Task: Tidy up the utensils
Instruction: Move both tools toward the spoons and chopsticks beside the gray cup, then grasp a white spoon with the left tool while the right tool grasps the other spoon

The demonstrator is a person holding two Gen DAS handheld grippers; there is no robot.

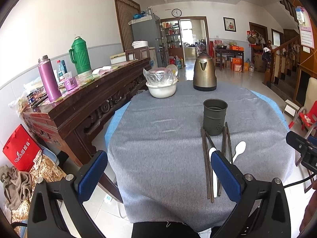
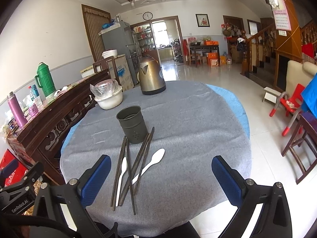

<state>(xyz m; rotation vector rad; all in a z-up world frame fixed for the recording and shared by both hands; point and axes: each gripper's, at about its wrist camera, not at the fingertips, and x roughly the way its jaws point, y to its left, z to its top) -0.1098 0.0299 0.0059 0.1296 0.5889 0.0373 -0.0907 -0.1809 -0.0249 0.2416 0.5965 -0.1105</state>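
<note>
Looking across the counter (image 2: 198, 119) from its near edge, nothing appears sorted yet: the dark utensil holder (image 2: 132, 124) stands upright toward the middle of the grey cloth and, as far as its rim shows, holds nothing. Everything that belongs in it lies flat on the cloth between the holder and the near edge.

Going left to right in the right wrist view, there is a pair of dark chopsticks (image 2: 118, 170), then a small white spoon (image 2: 121, 178) lying alongside them, then more dark chopsticks (image 2: 138, 162) crossing over one another, their far tips just beside the holder's base, and last a larger white spoon (image 2: 152, 162) angled out toward the right. So I judge the task barely begun, with every piece left to lift and drop in.

The left tool (image 1: 158, 170) hangs low over the near edge, left of the pile, its blue pads wide apart and gripping nothing; its right pad overlaps the spoons in its own view. The right tool (image 2: 160, 174) hovers at the same edge, jaws likewise spread and empty, with the utensils lying ahead between its fingers, toward the left one. Both point level across the counter toward the kettle (image 2: 151, 77) at the far edge.
</note>
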